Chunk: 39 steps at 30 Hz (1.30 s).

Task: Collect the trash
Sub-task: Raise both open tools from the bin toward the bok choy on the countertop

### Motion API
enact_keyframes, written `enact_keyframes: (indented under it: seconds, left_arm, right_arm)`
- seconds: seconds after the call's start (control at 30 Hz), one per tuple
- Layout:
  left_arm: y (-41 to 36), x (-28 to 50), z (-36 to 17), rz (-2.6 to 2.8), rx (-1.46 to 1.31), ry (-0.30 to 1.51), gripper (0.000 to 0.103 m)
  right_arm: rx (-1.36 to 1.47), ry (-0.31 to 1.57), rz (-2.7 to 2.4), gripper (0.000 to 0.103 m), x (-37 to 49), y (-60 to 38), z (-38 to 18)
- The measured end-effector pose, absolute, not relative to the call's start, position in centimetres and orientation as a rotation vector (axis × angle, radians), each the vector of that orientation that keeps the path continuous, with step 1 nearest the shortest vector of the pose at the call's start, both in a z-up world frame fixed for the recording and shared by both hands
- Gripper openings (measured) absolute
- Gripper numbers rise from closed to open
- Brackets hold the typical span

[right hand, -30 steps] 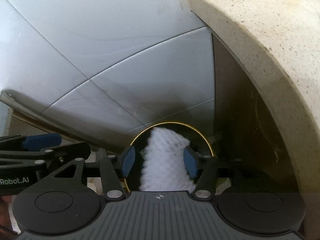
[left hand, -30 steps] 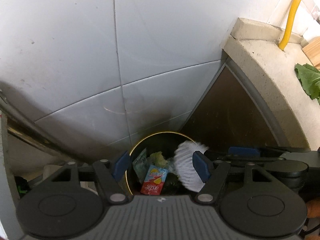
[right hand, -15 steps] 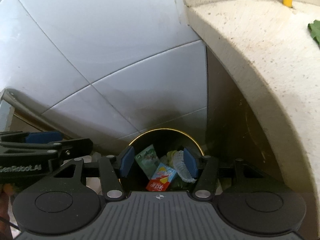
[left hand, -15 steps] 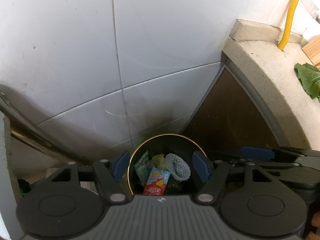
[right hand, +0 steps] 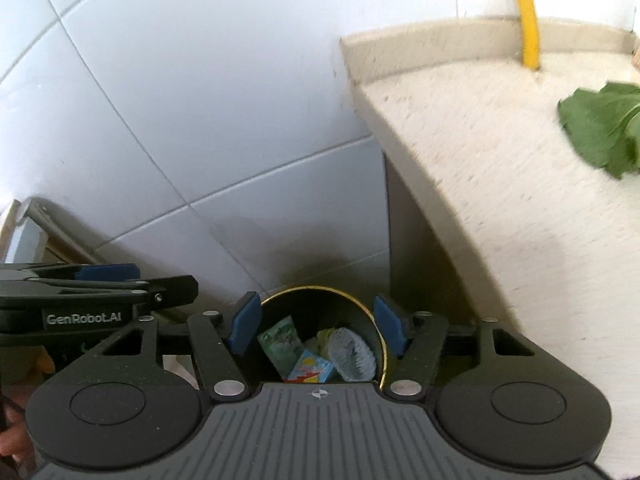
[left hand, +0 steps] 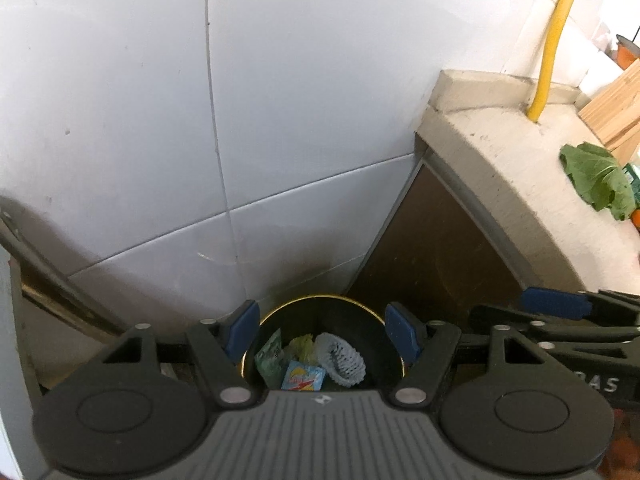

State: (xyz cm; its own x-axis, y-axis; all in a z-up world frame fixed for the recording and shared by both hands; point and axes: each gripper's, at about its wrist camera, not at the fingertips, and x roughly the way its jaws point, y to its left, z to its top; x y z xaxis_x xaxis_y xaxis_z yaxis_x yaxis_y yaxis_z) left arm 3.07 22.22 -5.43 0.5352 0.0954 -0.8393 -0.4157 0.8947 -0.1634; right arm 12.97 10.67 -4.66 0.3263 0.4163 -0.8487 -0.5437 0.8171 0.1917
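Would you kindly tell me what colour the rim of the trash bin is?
The trash bin's rim is gold, on a dark bin; the left wrist view shows it best.

Hidden and cut-off parts around the bin

The bin (left hand: 390,330) shows only its far rim; its near side sits behind each gripper body at 6 o'clock. The print on the carton (right hand: 310,369) is too small to read. The green leaf (right hand: 600,132) is blurred and cut off at 3 o'clock.

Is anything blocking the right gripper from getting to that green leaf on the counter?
Nothing visible blocks it. The right gripper hangs open above the bin, and the green leaf lies on bare counter.
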Motion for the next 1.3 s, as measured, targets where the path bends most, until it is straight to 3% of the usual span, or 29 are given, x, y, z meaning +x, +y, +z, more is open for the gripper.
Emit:
enact_keyframes:
  seconds: [0.57, 1.3]
  left_arm:
    - [20.2, 2.5, -4.5, 0.268, -0.261, 0.89, 0.064]
    - [15.0, 3.0, -5.3, 0.082, -0.164, 0.965, 0.064]
  right_arm:
    - [-0.11, 0.947, 0.584, 0.075, 11.9, 4.6, -0.1]
    - [-0.092, 0.865, 0.463, 0.082, 12.0, -4.0, 2.3]
